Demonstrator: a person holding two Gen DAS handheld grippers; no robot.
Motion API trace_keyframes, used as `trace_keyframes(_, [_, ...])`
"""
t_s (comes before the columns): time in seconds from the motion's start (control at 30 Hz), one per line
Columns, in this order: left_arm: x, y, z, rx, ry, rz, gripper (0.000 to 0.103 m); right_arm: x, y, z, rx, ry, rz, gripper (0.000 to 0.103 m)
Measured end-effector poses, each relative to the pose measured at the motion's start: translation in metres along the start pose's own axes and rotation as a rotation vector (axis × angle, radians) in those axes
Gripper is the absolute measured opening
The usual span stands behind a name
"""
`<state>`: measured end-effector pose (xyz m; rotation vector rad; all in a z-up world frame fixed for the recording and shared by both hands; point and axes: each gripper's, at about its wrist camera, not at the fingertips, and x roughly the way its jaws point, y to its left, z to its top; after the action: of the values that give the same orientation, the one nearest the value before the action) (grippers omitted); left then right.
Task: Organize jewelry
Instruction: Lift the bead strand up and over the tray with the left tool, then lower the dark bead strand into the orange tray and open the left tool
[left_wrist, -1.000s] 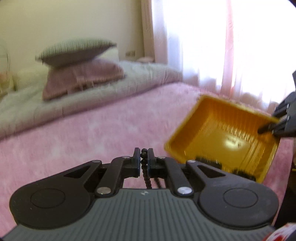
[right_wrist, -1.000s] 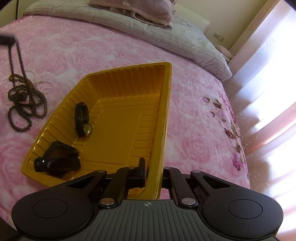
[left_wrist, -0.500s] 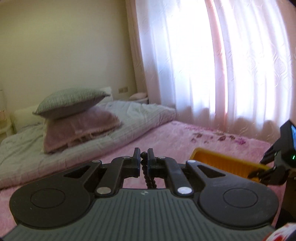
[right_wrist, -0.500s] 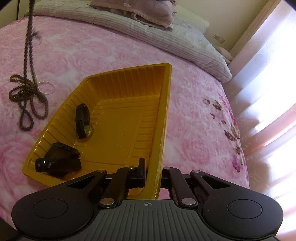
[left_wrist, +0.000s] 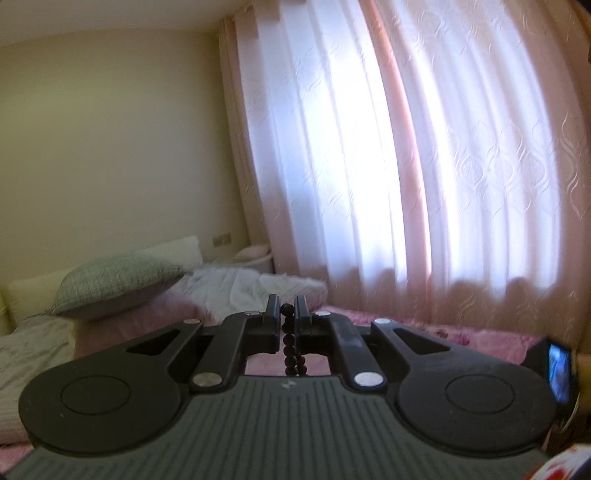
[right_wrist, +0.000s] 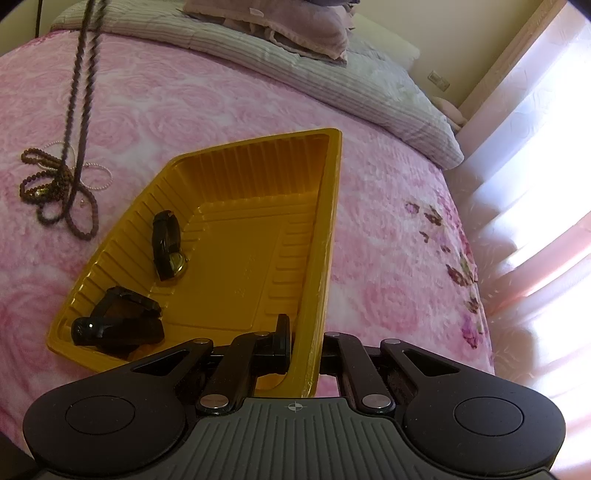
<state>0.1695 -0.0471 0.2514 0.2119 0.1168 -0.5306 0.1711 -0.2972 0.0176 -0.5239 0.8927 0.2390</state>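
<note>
My left gripper is shut on a dark bead necklace, raised high and pointing nearly level at the curtain. In the right wrist view the necklace hangs in long strands from the top left; its lower loops still lie on the pink bedspread, left of the tray. My right gripper is shut on the near rim of the yellow tray, which is tilted on the bed. Two black pieces lie in the tray: a watch-like band and a clip-like piece.
A thin white pearl strand lies under the bead loops on the pink bedspread. Pillows and a grey quilt lie at the bed's head. Curtains hang along the right side.
My left gripper has risen with the necklace and tipped up, so the tray left its view. The strands have pulled up straighter, with fewer loops on the bed. Right gripper and tray stayed still.
</note>
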Motion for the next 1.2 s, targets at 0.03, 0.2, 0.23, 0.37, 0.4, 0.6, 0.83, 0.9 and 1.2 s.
trace_keyframes(0.03, [0.002, -0.001, 0.005, -0.002, -0.01, -0.006, 0.006, 0.0, 0.0, 0.0, 0.0, -0.001, 0.0, 0.006])
trace_keyframes(0.2, [0.007, -0.011, 0.03, -0.006, -0.059, -0.037, 0.006, -0.001, 0.0, -0.001, -0.002, -0.002, 0.0, 0.006])
trace_keyframes(0.23, [0.009, -0.014, 0.033, -0.008, -0.069, -0.043, 0.006, -0.001, 0.0, -0.001, -0.001, -0.003, 0.0, 0.006])
trace_keyframes(0.37, [0.017, -0.025, 0.045, -0.018, -0.091, -0.08, 0.006, -0.001, 0.0, -0.001, -0.001, -0.004, 0.001, 0.006])
trace_keyframes(0.4, [0.017, -0.028, 0.046, -0.019, -0.095, -0.087, 0.006, -0.001, 0.0, -0.001, -0.001, -0.004, 0.001, 0.006])
trace_keyframes(0.6, [0.031, -0.044, 0.052, -0.038, -0.092, -0.145, 0.006, 0.0, 0.0, -0.001, -0.001, -0.003, 0.001, 0.006])
trace_keyframes(0.83, [0.066, -0.062, 0.001, -0.027, 0.065, -0.213, 0.006, 0.0, 0.0, -0.001, 0.0, -0.004, 0.002, 0.006])
trace_keyframes(0.9, [0.081, -0.068, -0.019, -0.034, 0.128, -0.231, 0.006, 0.0, 0.0, -0.001, 0.0, -0.004, 0.003, 0.006])
trace_keyframes(1.2, [0.124, -0.086, -0.095, -0.031, 0.352, -0.285, 0.006, 0.0, 0.0, -0.001, 0.001, -0.003, 0.004, 0.006])
